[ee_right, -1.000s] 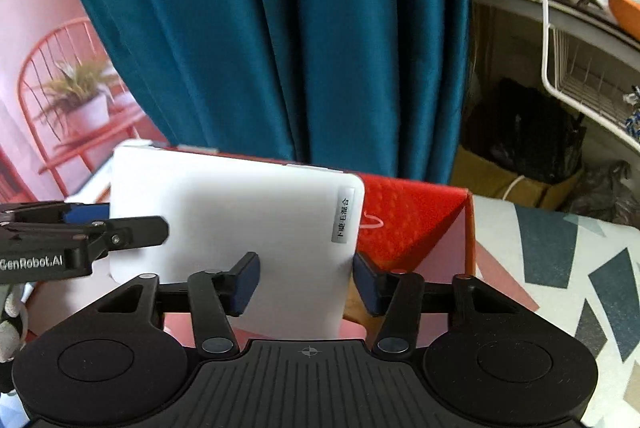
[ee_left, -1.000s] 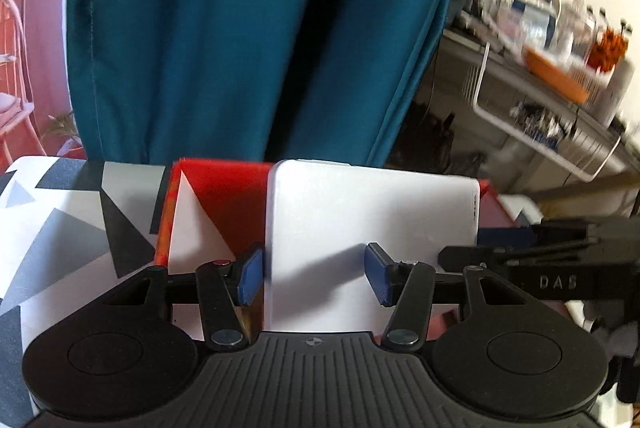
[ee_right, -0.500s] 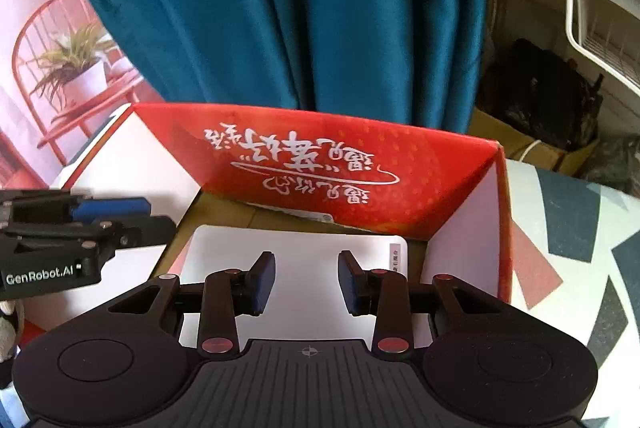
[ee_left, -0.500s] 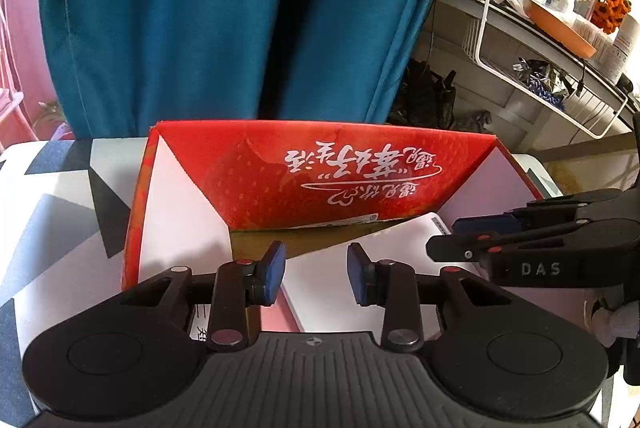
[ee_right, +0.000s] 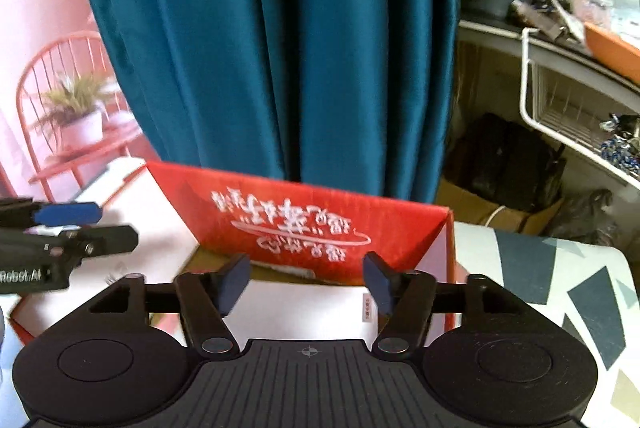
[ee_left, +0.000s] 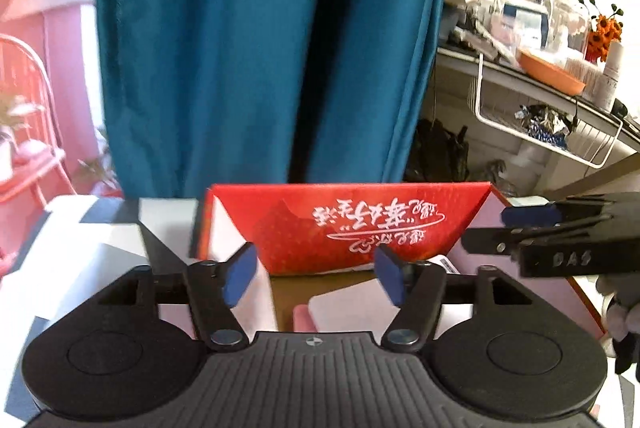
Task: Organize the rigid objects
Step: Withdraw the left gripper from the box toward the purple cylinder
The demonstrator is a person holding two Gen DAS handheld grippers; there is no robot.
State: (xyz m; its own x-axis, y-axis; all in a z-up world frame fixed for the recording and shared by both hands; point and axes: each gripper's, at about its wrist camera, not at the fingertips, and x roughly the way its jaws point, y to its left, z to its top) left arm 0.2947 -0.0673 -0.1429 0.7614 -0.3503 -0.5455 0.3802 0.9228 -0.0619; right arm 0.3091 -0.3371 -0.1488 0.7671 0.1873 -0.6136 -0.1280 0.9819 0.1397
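Pad (ee_right: 304, 312) sits flat in the box (ee_left: 360, 232), so you're at the release step. Both claws, left (ee_left: 314, 278) and right (ee_right: 306, 282), have just been opening and hold nothing; back out and grab the next item.

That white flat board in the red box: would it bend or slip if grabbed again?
The white board looks flat with crisp edges, so probably stiff. Its smooth surface might slip between pads. Lying flat inside the red box, it seems unlikely to tip or roll.

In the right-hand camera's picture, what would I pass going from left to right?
Red chair with a potted plant → other claw → red box → teal curtain → black bag → white wire basket.
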